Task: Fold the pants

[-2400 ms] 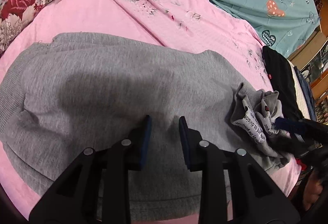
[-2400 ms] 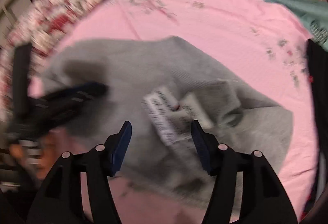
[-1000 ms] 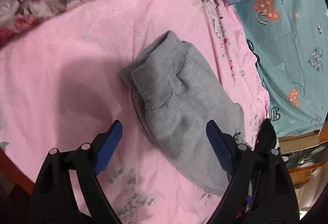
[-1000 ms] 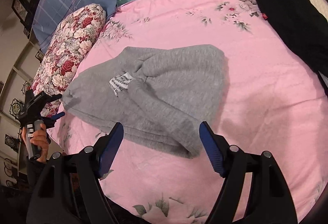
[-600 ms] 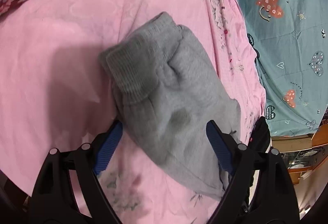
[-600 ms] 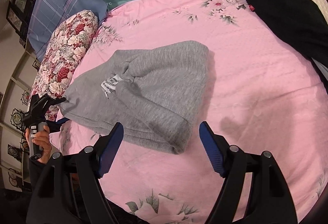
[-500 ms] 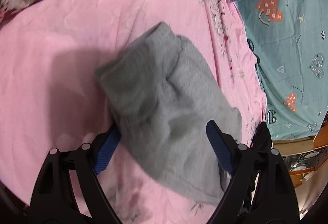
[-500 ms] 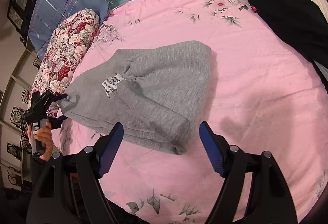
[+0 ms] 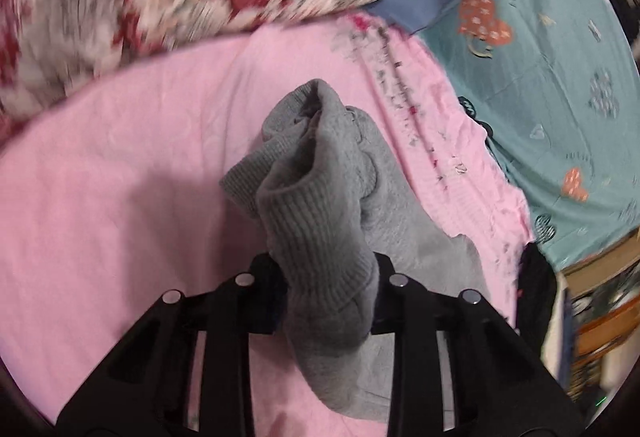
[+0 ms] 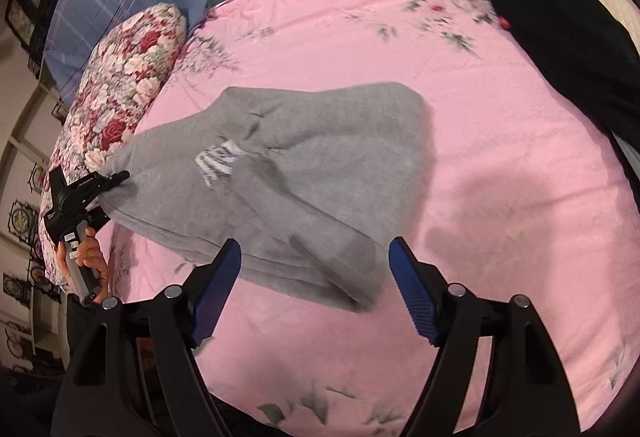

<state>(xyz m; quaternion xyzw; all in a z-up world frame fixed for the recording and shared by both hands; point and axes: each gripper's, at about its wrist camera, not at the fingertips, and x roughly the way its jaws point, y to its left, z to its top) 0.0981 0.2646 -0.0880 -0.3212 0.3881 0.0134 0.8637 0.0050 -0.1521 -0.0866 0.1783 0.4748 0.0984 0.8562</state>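
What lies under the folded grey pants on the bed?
The grey knit pants rest on the pink floral bedsheet, their ribbed end clamped in the left tool. Whatever sits directly beneath the pants is covered.

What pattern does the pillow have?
Red and white flowers; the pillow shows best in the right wrist view.

Warm indoor light, soft shadows, motion blur in the left view, fisheye-bent edges.

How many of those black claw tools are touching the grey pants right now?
1. The left claw is clamped on the ribbed end of the grey pants, having just closed. The right claw hovers open above them, touching nothing.
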